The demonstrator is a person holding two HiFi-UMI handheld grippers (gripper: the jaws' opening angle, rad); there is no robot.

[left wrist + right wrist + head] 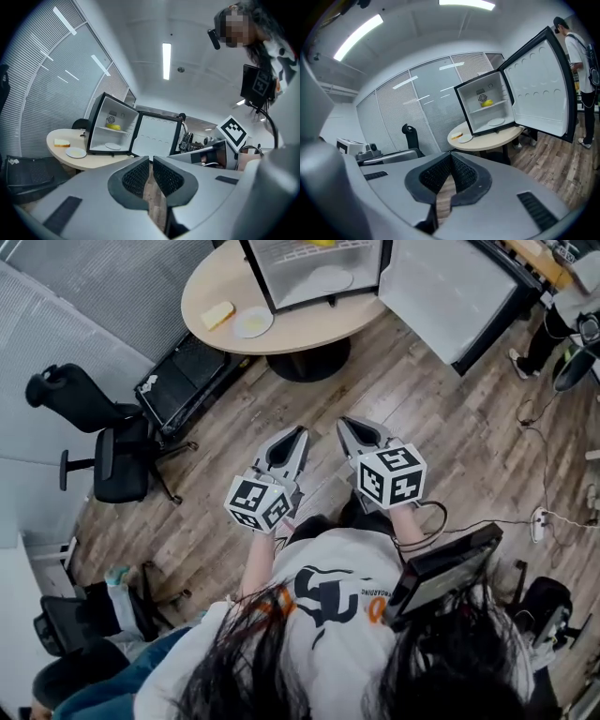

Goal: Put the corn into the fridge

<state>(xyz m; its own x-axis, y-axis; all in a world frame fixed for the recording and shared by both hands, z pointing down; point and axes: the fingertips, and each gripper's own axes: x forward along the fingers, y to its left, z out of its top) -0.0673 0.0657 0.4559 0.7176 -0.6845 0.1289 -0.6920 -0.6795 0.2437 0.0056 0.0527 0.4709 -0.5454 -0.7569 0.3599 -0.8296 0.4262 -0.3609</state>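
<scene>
The corn (112, 126) is a small yellow thing on the upper shelf of the open mini fridge (96, 126), which stands on the round table (211, 282). The right gripper view also shows the corn (487, 103). I hold both grippers side by side over the wooden floor, well short of the table and pointing toward the fridge. The left gripper (302, 430) is closed down to a thin slit with nothing in it (151, 159). The right gripper (343, 421) is shut and empty, its tips touching (450, 154).
The fridge door (450, 287) hangs wide open to the right. A white plate (252, 322) and a slice of bread (217, 314) lie on the table. A black office chair (103, 437) and a black case (187, 376) stand left. Another person (553, 324) and floor cables (539, 518) are right.
</scene>
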